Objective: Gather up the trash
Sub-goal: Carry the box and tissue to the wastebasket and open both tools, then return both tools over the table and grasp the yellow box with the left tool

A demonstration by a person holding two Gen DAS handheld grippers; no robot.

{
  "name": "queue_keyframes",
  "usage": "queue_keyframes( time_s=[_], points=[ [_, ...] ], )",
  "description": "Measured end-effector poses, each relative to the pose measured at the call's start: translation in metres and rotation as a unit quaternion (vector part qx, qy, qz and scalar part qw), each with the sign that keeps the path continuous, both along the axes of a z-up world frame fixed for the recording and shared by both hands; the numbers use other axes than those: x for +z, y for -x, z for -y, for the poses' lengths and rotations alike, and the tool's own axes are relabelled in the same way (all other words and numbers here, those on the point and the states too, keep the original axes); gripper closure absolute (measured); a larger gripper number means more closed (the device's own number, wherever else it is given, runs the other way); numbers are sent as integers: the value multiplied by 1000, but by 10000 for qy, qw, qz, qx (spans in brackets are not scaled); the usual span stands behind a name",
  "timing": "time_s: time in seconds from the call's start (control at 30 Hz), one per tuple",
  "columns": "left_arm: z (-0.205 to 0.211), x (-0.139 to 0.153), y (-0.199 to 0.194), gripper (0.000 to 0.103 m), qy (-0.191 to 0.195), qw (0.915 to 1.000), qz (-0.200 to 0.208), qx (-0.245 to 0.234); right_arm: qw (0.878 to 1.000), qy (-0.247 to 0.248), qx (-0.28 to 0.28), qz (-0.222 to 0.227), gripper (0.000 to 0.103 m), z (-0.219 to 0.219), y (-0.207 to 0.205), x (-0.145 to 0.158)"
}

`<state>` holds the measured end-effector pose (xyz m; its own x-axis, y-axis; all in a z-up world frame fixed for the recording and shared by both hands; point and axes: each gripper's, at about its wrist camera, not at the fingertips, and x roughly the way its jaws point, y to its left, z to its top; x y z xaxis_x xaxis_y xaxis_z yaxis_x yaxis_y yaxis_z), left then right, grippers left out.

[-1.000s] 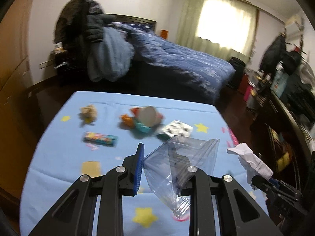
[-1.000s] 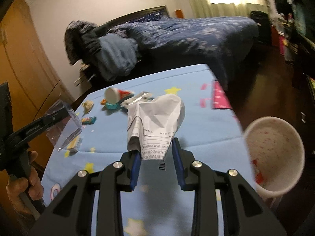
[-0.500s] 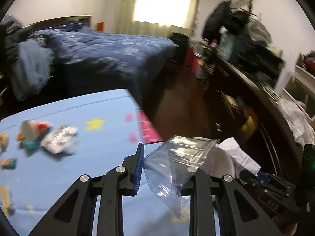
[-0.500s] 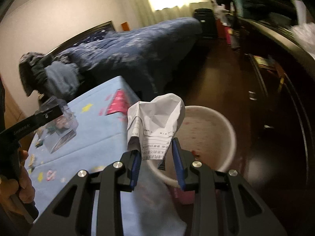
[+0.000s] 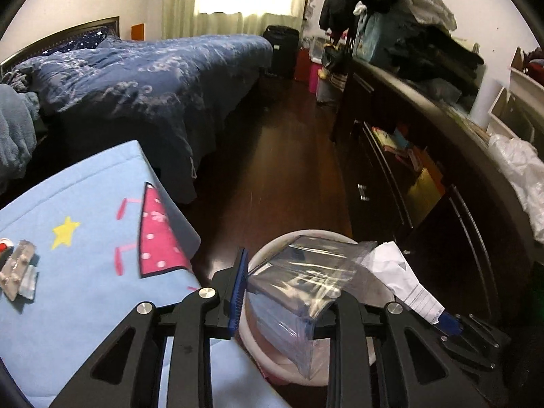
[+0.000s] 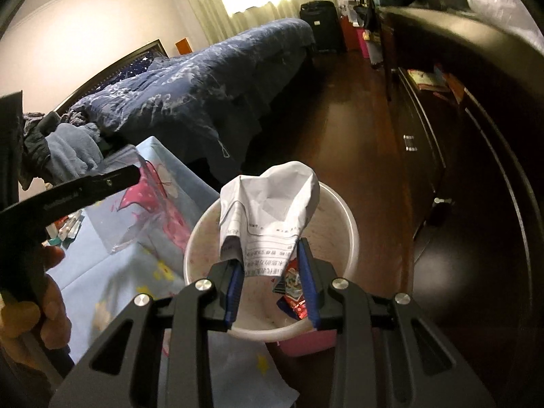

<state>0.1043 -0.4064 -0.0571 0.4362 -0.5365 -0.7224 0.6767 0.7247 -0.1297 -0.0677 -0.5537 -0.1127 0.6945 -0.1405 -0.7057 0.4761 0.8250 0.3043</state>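
My left gripper is shut on a clear plastic zip bag and holds it over the white trash bin. My right gripper is shut on a crumpled white printed paper and holds it above the bin's mouth. A red wrapper lies inside the bin. The paper and right gripper also show at the right of the left wrist view. The left gripper with the bag shows at the left of the right wrist view.
The blue patterned table is at the left, with a foil wrapper on it. A bed with a dark blue quilt stands behind. A dark dresser runs along the right. Wooden floor lies between them.
Both grippers have swung right, away from the table, and now hang over the bin. Each still holds its piece of trash.
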Motion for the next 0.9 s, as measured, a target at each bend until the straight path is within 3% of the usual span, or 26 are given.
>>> queue_keyframes(
  time_s=[0.1, 0.27, 0.57, 0.77, 0.9],
  points=[
    [6, -8, -3, 65, -61, 10000, -47, 1, 10000, -28, 24, -71, 71, 3, -9, -8],
    [8, -9, -4, 34, -5, 9999, 70, 83, 9999, -73, 39, -130, 68, 6, -18, -18],
    [-11, 13, 2, 31, 266, 9995, 162, 101, 10000, -21, 28, -70, 58, 0, -13, -8],
    [-71, 38, 14, 20, 352, 9960, 583, 577, 9987, 202, 352, 304, 47, -37, -10, 25],
    [-129, 52, 21, 15, 250, 9886, 960, 1130, 9942, 320, 800, 641, 38, -80, -14, 53]
  ],
)
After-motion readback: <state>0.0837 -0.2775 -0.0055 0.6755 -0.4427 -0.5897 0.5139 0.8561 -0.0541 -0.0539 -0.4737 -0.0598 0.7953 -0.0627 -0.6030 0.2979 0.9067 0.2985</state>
